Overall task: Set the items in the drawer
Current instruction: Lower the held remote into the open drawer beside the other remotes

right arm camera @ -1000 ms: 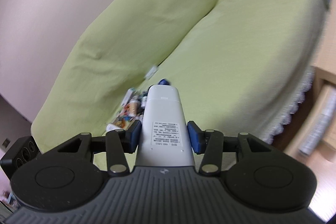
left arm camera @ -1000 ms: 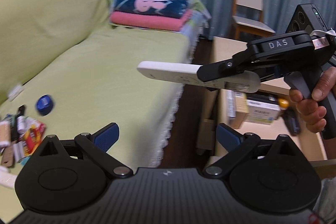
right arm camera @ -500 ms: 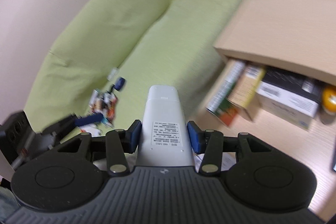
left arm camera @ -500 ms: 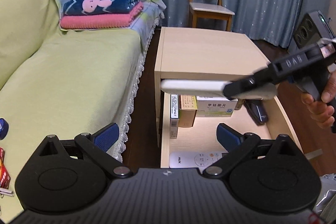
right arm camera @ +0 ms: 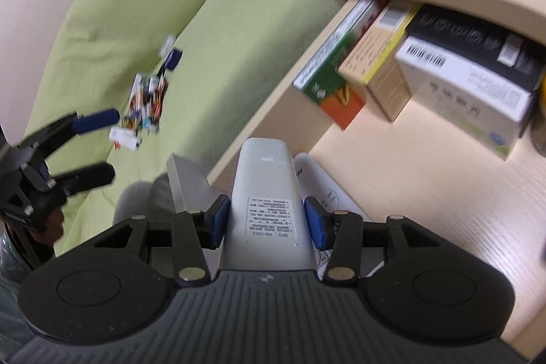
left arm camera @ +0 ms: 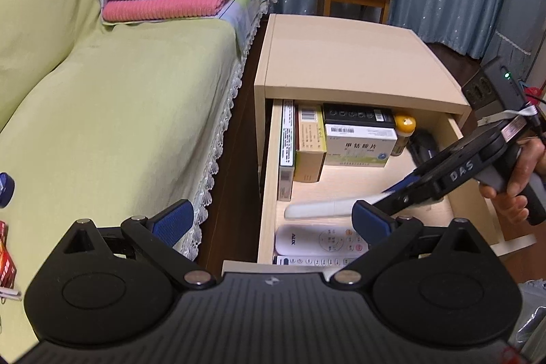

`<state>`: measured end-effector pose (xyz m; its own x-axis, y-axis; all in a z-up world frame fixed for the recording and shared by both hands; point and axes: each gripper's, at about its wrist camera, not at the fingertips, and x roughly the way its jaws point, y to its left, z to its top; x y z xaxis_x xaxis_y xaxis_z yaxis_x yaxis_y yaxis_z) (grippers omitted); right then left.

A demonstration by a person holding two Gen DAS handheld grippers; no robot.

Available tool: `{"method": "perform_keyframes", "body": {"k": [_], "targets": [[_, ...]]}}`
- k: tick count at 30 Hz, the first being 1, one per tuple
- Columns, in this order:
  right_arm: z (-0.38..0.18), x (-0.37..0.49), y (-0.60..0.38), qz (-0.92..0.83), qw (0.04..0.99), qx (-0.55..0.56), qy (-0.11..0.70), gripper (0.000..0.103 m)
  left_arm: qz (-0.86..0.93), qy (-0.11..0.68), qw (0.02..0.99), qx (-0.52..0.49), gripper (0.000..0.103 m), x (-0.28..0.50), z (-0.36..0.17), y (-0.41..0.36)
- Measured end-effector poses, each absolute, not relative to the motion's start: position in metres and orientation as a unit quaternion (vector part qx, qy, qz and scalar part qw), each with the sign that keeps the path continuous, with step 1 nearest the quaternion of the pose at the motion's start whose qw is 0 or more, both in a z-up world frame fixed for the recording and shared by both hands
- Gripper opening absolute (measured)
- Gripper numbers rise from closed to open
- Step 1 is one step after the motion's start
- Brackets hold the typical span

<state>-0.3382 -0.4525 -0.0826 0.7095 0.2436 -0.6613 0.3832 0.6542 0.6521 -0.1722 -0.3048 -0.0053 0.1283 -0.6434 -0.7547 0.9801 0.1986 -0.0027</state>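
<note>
Green sofa cover (left arm camera: pixel 112 111) fills the left of the room, and a pale wooden bedside cabinet (left arm camera: pixel 344 57) stands just beside it with its light wood drawer (left arm camera: pixel 447 132) pulled open. Along the drawer's back edge stand several cardboard medicine boxes (left arm camera: pixel 358 142) and a small yellow-capped bottle (left arm camera: pixel 404 125). At the front edge two white remote controls (left arm camera: pixel 320 239) already lie flat.

The right gripper (right arm camera: pixel 266 220) pinches a long white remote control (right arm camera: pixel 266 193) between its blue pads, label side up, tilted down over the drawer's front part; whether it touches the floor of the drawer I cannot tell. The left gripper (left arm camera: pixel 273 220) is spread wide and carries nothing, held above the drawer's front edge.

So the task looks partly done: some things are stored, and this remote seems to be about to be set down and let go. A scatter of small colourful items (right arm camera: pixel 146 104) and a small blue object (right arm camera: pixel 172 57) remain on the sofa seat, well apart from the drawer, likely still to fetch.
</note>
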Motion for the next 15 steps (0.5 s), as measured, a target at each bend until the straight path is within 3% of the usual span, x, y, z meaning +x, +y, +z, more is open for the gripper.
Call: {"method": "perform_keyframes", "body": {"k": [6,15], "targets": [[-0.102,-0.329,-0.449,-0.013,0.823,0.4,0.404,0.043,-0.568,0.327,0.708,0.264,0.1,-0.168,-0.006,-0.299],[-0.109,-0.332,-0.467,-0.031,0.826,0.414,0.382,0.043,-0.562,0.334,0.709,0.265,0.1,-0.167,-0.008,-0.3]]}}
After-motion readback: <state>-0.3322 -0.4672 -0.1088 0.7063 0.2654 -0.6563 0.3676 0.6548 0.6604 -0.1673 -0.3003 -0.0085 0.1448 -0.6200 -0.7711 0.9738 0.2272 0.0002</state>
